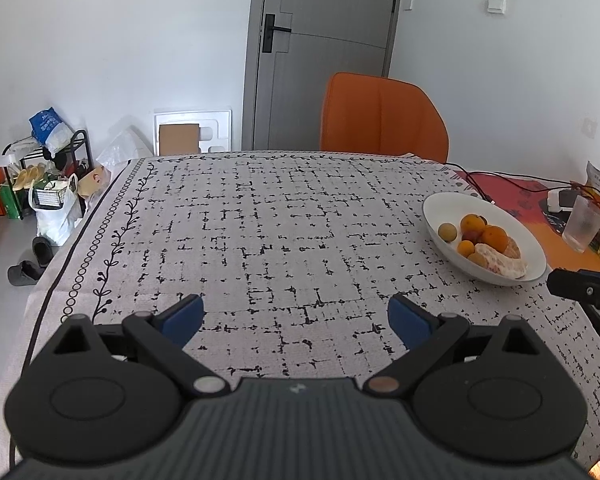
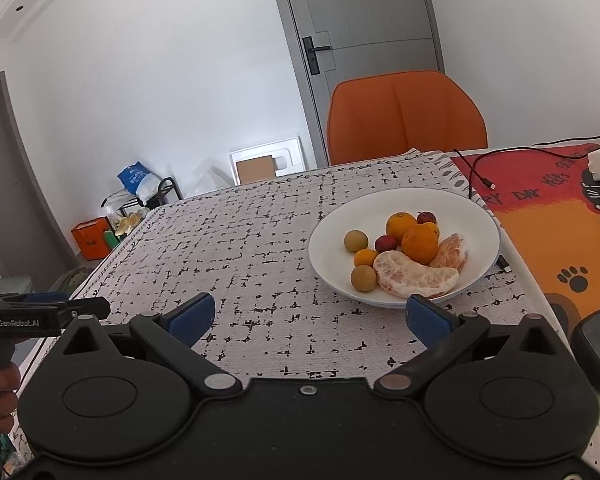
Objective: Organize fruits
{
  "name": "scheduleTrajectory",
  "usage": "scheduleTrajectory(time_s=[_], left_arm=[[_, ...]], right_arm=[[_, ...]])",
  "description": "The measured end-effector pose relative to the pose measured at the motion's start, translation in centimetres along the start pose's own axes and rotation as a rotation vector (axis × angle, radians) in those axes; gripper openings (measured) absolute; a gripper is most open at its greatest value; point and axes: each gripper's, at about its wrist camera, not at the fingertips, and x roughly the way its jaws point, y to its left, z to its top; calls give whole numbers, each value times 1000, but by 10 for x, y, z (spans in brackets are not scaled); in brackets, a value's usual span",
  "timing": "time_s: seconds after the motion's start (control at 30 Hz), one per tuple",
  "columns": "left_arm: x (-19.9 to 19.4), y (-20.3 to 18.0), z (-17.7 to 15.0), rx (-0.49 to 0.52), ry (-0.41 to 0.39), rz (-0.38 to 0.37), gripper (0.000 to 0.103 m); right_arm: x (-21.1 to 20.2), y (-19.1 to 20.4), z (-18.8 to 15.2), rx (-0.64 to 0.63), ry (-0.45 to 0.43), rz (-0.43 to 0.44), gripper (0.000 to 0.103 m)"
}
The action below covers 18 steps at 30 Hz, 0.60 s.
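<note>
Both tongs spread wide and empty: left gripper [image 1: 296, 316] low in frame over bare tablecloth [image 1: 260, 232]; right gripper [image 2: 310, 316] just short of the white plate [image 2: 476, 216], right of centre. All visible fruit lies on it: oranges [image 2: 419, 243], pomelo segments [image 2: 414, 278], small round fruits [image 2: 363, 278]. Scene fits sorted or awaiting sorting. Any grasp: straddle one fruit, close gently, avoid squeezing peeled flesh.

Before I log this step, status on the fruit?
Both grippers open, empty. Fruit all in the plate. Cloth bare, nothing in the way.
</note>
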Motion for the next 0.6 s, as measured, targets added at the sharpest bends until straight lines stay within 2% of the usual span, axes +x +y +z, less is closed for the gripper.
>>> scheduleTrajectory(time_s=[0.6], left_arm=[[-5, 1, 1, 3, -2, 11, 98]], right_arm=[[0, -1, -2, 15, -10, 3, 103]])
